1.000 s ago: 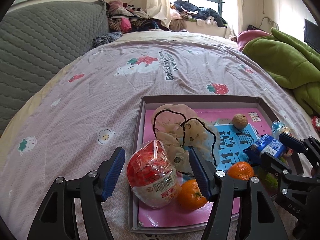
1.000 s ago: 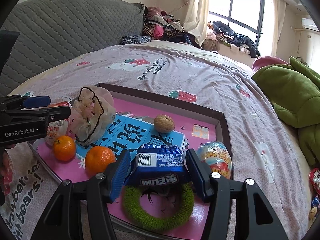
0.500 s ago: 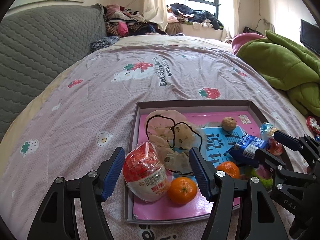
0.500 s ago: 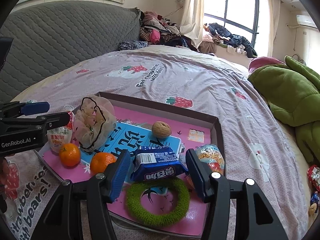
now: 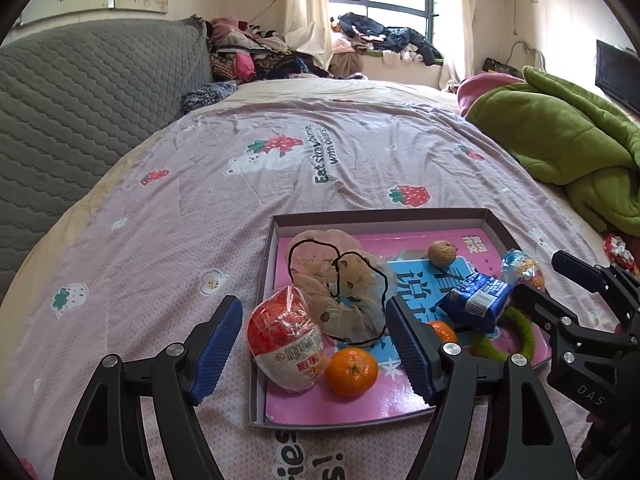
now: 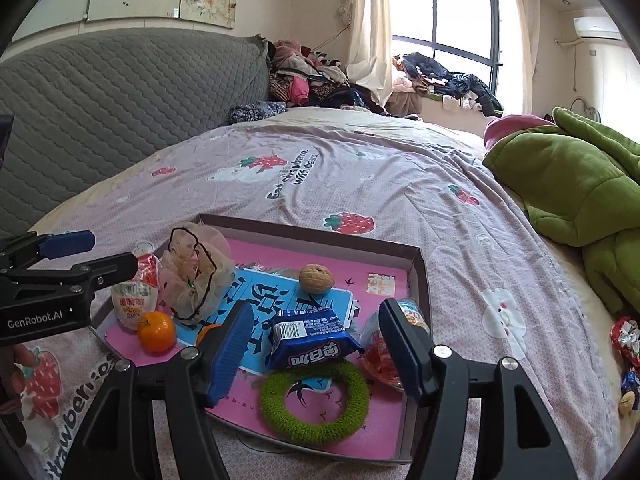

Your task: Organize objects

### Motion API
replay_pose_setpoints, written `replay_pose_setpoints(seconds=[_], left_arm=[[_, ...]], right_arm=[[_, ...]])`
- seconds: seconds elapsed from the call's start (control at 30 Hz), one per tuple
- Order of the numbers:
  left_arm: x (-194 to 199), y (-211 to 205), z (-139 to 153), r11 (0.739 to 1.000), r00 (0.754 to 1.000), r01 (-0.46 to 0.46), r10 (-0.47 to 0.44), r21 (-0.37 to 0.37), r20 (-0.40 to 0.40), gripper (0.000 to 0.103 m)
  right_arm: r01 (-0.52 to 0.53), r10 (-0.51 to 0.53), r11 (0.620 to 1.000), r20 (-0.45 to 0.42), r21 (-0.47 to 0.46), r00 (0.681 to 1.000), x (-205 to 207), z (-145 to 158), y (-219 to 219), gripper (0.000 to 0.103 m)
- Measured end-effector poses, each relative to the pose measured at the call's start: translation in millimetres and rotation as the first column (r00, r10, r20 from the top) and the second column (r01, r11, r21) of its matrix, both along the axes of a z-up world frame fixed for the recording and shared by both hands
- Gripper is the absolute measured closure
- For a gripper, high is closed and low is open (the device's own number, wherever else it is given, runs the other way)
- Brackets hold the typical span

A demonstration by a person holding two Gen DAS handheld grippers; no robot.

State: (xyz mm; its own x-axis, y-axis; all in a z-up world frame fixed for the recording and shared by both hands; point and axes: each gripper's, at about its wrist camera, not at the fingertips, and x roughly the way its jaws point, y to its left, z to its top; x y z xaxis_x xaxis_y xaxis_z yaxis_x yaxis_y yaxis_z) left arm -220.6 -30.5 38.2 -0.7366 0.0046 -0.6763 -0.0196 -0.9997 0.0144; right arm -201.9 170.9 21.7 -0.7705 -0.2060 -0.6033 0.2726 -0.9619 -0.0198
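A shallow box tray (image 5: 380,215) (image 6: 416,258) lies on the bed. It holds a red and white snack bag (image 5: 286,338) (image 6: 130,300), a sheer pouch with a black cord (image 5: 338,280) (image 6: 196,272), two tangerines (image 5: 351,371) (image 6: 157,331), a walnut (image 5: 442,253) (image 6: 316,278), a blue biscuit packet (image 5: 476,306) (image 6: 312,336), a green ring (image 5: 506,338) (image 6: 314,400) and a foil candy (image 5: 522,268) (image 6: 384,354). My left gripper (image 5: 316,350) is open above the tray's near left corner. My right gripper (image 6: 316,356) is open, its jaws either side of the blue packet without touching it.
The bed has a pink strawberry-print cover (image 5: 280,152). A grey quilted headboard (image 5: 80,92) is on the left. A green blanket (image 5: 560,136) (image 6: 572,184) lies at the right. Small wrapped candies (image 6: 626,340) lie at the right edge. Clothes (image 5: 260,56) are piled by the window.
Both grippers have pulled back and up from the tray. The right gripper has let go of the blue packet, which now lies on the green ring. The left gripper stays open.
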Motion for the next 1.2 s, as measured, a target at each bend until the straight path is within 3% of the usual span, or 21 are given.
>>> replay_pose_setpoints(seconds=[0.37, 1.2], left_arm=[[10.1, -0.6, 8.9, 1.000, 1.000, -0.011, 0.011, -0.002, -0.014, 0.027], [26.8, -2.5, 20.9, 0.998, 0.996, -0.068, 0.068, -0.016, -0.054, 0.027]], right_arm=[[0.014, -0.014, 0.999, 0.005, -0.037, 1.000, 6.4, 9.5, 5.2, 0.032], [0.057, -0.059, 0.995, -0.024, -0.080, 0.998, 16.7, 31.8, 20.0, 0.032]])
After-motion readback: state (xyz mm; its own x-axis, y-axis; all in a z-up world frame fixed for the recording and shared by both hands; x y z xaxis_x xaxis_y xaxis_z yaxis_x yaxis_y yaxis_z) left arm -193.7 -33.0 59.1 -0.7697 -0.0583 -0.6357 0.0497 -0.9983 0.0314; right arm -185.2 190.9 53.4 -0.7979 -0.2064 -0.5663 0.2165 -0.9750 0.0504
